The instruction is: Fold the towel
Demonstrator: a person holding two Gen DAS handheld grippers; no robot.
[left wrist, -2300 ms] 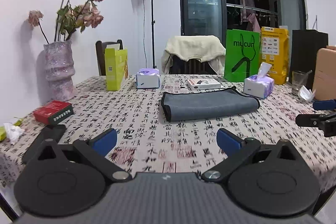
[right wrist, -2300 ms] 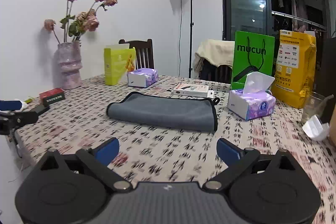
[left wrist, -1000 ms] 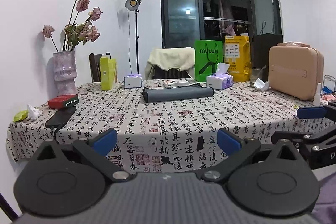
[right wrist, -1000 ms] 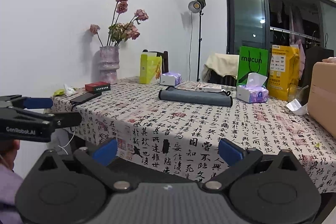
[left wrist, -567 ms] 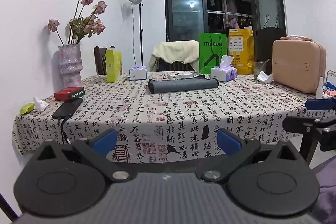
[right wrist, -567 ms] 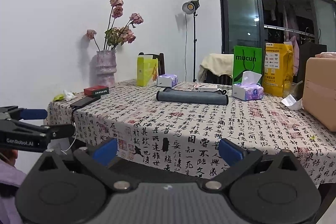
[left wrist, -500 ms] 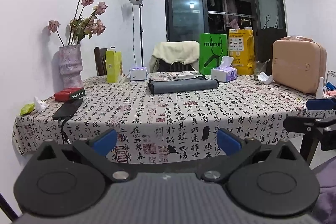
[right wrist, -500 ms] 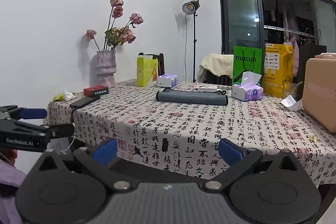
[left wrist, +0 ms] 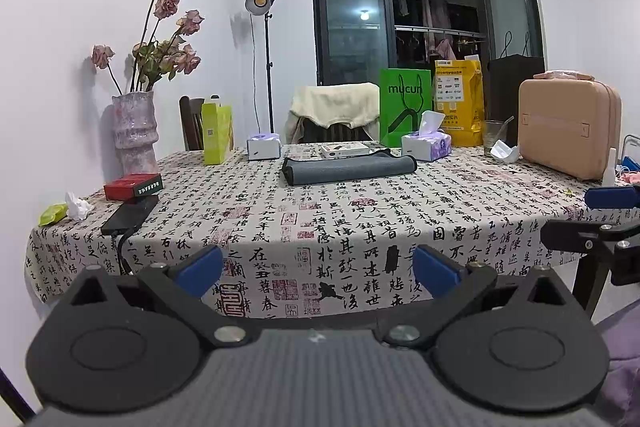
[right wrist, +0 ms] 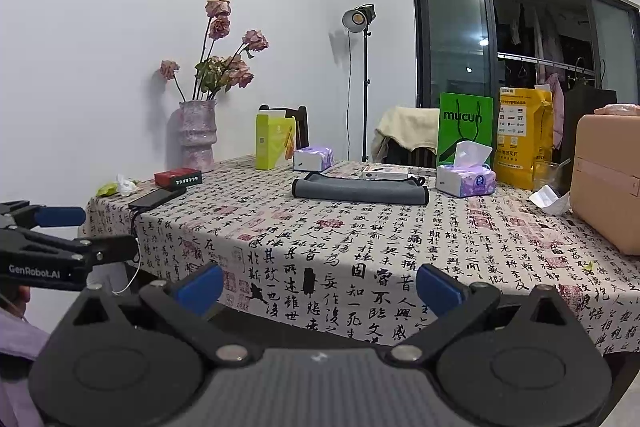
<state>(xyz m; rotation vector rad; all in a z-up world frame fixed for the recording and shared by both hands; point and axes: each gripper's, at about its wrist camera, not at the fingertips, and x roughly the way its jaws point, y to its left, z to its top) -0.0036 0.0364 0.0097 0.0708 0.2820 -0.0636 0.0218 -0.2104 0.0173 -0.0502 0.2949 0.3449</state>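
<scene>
A grey towel [left wrist: 347,169] lies folded into a long narrow strip on the far middle of the table; it also shows in the right wrist view [right wrist: 360,190]. My left gripper [left wrist: 318,269] is open and empty, held off the table's near edge, far from the towel. My right gripper [right wrist: 319,285] is open and empty, also back from the near edge. Each gripper shows at the side of the other's view: the right one [left wrist: 592,215] and the left one [right wrist: 60,235].
The table has a calligraphy-print cloth [left wrist: 360,227]. On it are a vase of dried roses [left wrist: 134,131], a red box [left wrist: 134,186], a black phone [left wrist: 130,214], tissue packs [left wrist: 427,143], a green bag [left wrist: 405,113], a yellow bag [left wrist: 459,103] and a pink case [left wrist: 568,133].
Both grippers have pulled back from above the table to beyond its near edge, open and empty. The folded towel has stayed in place. Over the last half second little has moved.
</scene>
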